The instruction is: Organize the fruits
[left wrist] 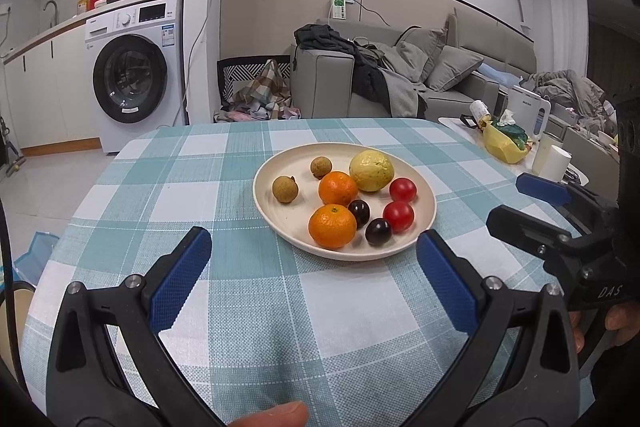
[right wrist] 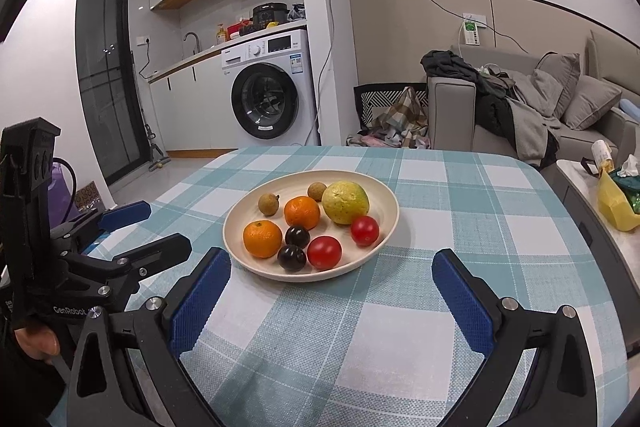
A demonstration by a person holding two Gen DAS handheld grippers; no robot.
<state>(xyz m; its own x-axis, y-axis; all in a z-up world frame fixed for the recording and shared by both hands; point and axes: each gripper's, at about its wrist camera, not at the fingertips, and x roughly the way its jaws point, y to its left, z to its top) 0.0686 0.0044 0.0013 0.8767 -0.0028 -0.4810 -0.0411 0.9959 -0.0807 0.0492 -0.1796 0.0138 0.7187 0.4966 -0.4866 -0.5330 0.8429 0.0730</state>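
We read "GenRobot" on the left tool [right wrist: 132,231]. Both tools [right wrist: 330,287] stand apart. Cream plate [right wrist: 384,227] holds mixed fruit, bench centre.

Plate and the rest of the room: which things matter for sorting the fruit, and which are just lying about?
For the job:
plate
two oranges
yellow-green fruit
two red tomatoes
two dark plums
two small brown fruits
left gripper and right gripper, both open

Lying about:
washing machine
sofa with clothes
yellow bag
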